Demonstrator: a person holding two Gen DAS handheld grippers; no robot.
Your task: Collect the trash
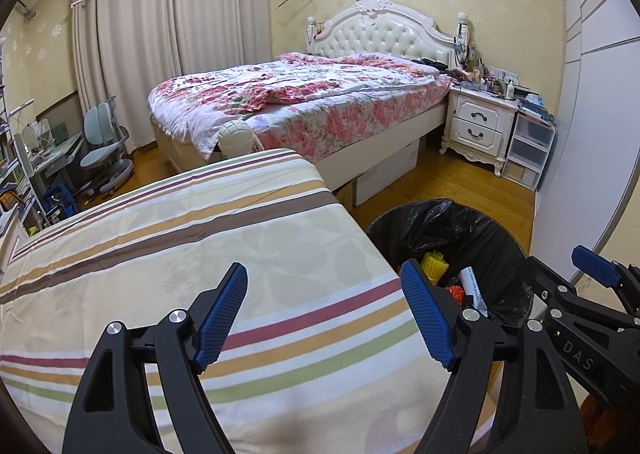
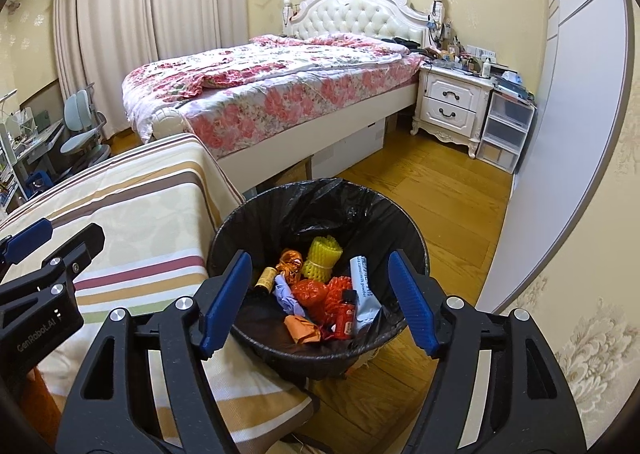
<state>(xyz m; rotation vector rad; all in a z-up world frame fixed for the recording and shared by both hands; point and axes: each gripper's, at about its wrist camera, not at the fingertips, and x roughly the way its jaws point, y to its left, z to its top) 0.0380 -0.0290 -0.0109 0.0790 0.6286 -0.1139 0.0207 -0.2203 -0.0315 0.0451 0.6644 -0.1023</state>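
Bedroom, collection step near its end as I judge it. The striped cloth [image 1: 192,262] shows bare, no litter left on it. Beside it, the trash bin [image 2: 416,254] holds the yellow foam net [image 2: 322,256], white pouch [image 2: 362,282] and orange wrappers [image 2: 316,294]. My left gripper [image 1: 324,314] and right gripper [image 2: 318,294] stand wide, empty. Next: search for leftovers; the bed [image 1: 304,101] crowds the floor.
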